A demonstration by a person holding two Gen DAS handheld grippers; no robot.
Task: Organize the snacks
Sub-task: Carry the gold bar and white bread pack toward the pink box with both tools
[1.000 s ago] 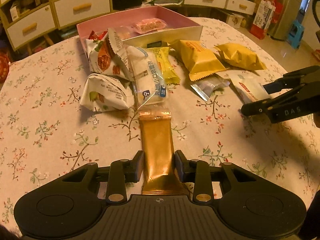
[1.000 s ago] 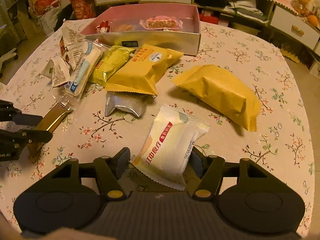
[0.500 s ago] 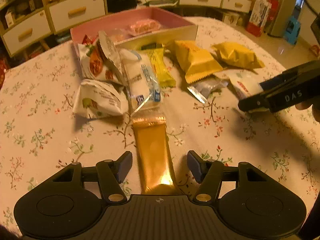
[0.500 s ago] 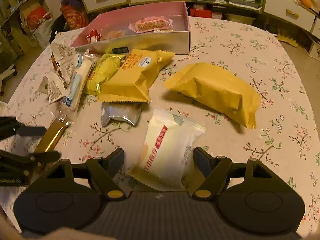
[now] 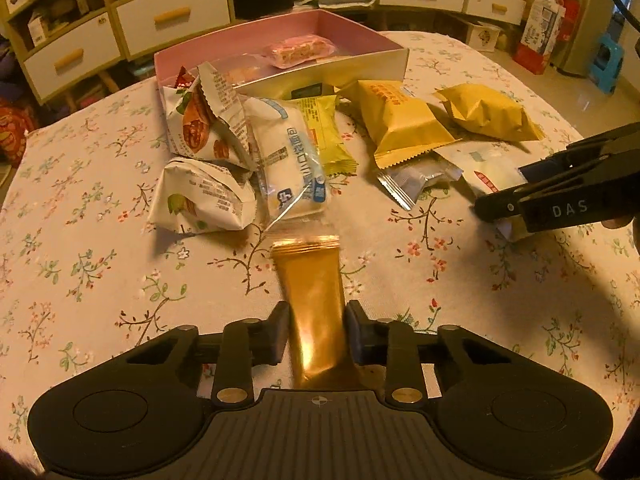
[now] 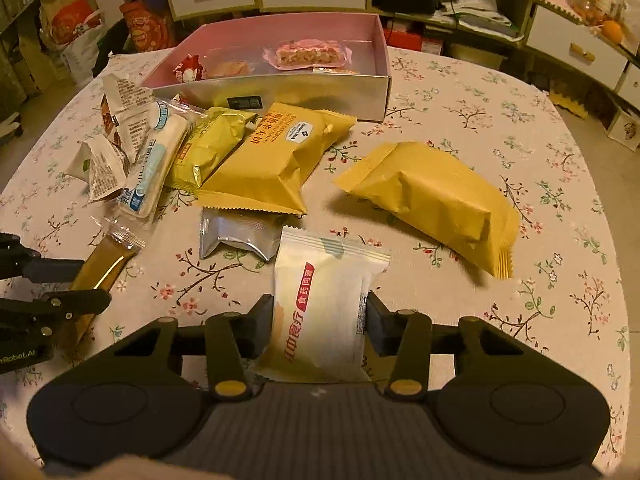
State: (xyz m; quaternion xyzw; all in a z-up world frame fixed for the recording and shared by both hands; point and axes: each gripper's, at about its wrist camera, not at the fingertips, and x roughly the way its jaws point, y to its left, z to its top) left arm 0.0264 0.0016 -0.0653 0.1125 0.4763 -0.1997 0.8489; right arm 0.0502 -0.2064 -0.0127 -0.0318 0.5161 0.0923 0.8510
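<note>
Snacks: left gripper (image 5: 316, 334) clamps gold bar (image 5: 314, 300); right gripper (image 6: 320, 322) clamps white packet (image 6: 320, 316).

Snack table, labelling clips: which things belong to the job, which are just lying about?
Job: gold foil bar in left gripper; white red-labelled packet in right gripper; pink cardboard box.
Lying about: white drawer cabinets; oranges.

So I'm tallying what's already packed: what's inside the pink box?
In the pink box: a pink nougat bar, a small red-and-white sweet and a tan piece. The near wall hides the floor strip behind it, so more may lie there.
</note>
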